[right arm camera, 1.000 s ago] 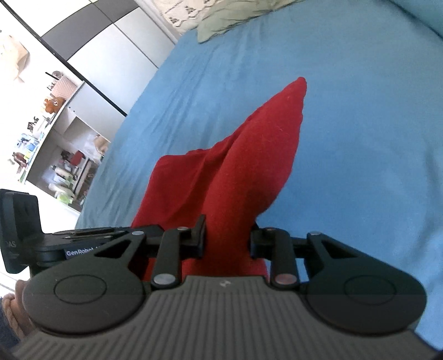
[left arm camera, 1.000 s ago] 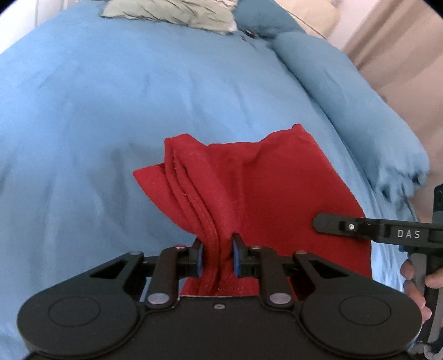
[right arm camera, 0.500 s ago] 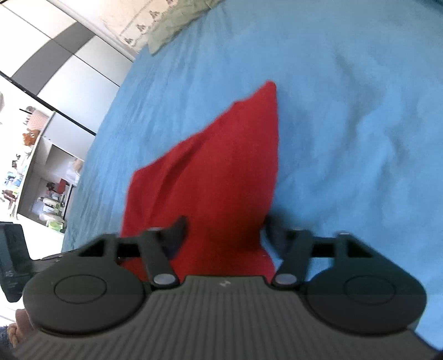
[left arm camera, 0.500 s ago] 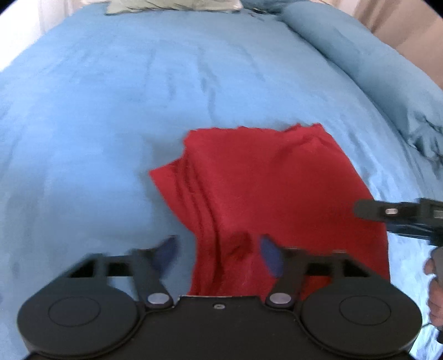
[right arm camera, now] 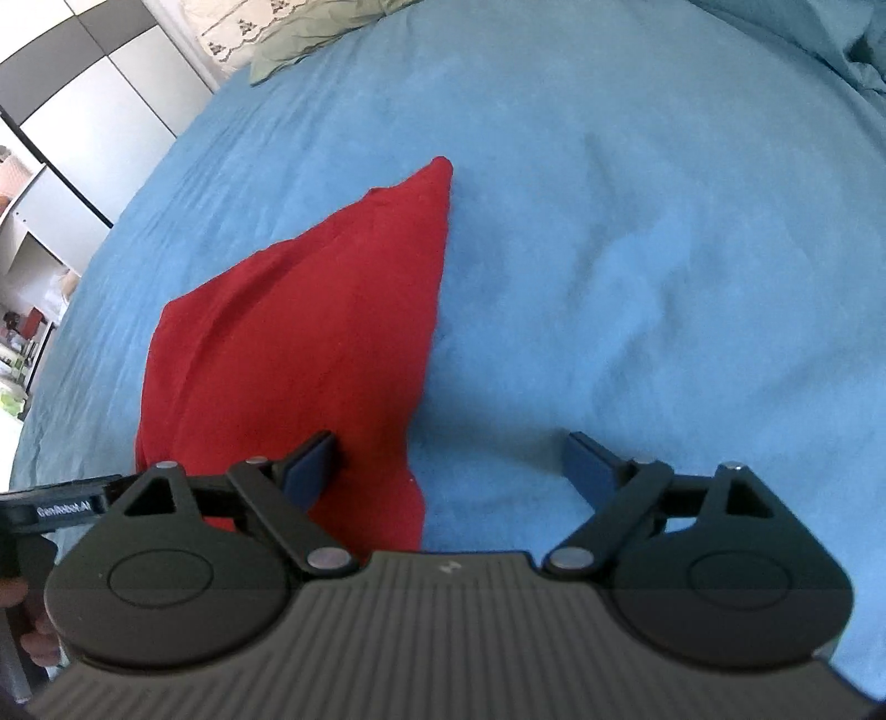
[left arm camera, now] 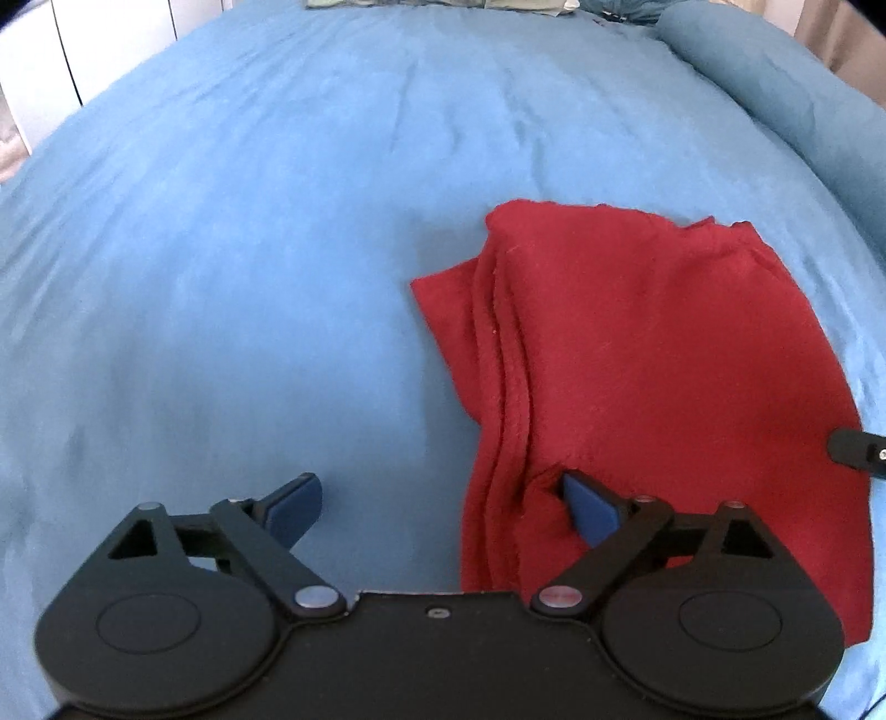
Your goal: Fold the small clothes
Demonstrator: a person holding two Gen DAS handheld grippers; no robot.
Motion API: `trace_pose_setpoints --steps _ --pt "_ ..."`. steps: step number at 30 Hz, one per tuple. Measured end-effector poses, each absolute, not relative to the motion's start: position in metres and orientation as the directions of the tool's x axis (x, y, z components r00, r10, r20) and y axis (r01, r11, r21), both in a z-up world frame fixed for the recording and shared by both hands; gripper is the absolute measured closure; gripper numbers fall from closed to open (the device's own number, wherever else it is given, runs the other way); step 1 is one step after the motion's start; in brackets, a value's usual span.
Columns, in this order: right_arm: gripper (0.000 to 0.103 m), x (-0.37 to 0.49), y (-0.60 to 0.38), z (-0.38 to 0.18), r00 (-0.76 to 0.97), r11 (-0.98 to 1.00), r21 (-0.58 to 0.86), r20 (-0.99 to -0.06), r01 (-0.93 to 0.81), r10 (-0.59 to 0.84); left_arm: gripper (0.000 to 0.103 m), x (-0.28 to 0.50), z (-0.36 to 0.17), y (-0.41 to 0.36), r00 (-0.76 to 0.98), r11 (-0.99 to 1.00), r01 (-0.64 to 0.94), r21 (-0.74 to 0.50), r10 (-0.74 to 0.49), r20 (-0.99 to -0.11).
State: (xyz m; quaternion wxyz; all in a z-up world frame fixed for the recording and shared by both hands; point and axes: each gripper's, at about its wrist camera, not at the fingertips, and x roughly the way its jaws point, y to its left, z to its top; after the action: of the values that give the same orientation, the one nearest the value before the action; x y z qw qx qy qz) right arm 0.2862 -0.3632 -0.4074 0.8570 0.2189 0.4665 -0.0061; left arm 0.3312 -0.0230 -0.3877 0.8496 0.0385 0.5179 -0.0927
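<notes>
One red garment (left arm camera: 653, 360) lies folded on one blue bedspread (left arm camera: 249, 249), at about 3 o'clock in the left wrist view. Two grippers show: the left gripper (left arm camera: 443, 501) and the right gripper (right arm camera: 448, 462), each with two blue-padded fingers spread wide. One greenish pillow (right arm camera: 310, 33) sits at 11 o'clock in the right wrist view.

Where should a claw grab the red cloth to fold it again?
Probably the stacked hems on the red cloth's left edge, near the corner that pokes out sideways. The layers bunch into a ridge there, so one pinch catches them all. The left claw is open beside that edge and could come in low from the left, over the blue bedspread.
</notes>
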Motion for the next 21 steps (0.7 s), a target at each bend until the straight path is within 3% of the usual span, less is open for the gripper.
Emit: trace_pose_setpoints --steps 6,12,16,21 --pt "0.001 0.268 -0.362 -0.351 0.634 0.918 0.363 -0.751 0.163 0.184 0.010 0.305 -0.325 -0.028 0.501 0.977 0.212 0.019 -0.092 -0.860" --pt "0.000 0.213 -0.356 -0.222 0.731 0.955 0.273 -0.675 0.116 0.104 0.009 0.245 -0.190 -0.014 0.604 0.974 0.225 -0.005 -0.143 -0.784" --pt "0.000 0.169 -0.345 -0.129 0.766 0.964 0.237 -0.639 0.119 0.062 0.000 0.198 -0.099 -0.007 0.672 0.980 0.197 0.006 -0.131 -0.729" --pt "0.000 0.124 -0.323 -0.044 0.738 0.981 0.103 -0.673 0.164 -0.053 0.000 0.149 -0.042 -0.006 0.651 0.987 0.161 0.019 -0.092 -0.753"
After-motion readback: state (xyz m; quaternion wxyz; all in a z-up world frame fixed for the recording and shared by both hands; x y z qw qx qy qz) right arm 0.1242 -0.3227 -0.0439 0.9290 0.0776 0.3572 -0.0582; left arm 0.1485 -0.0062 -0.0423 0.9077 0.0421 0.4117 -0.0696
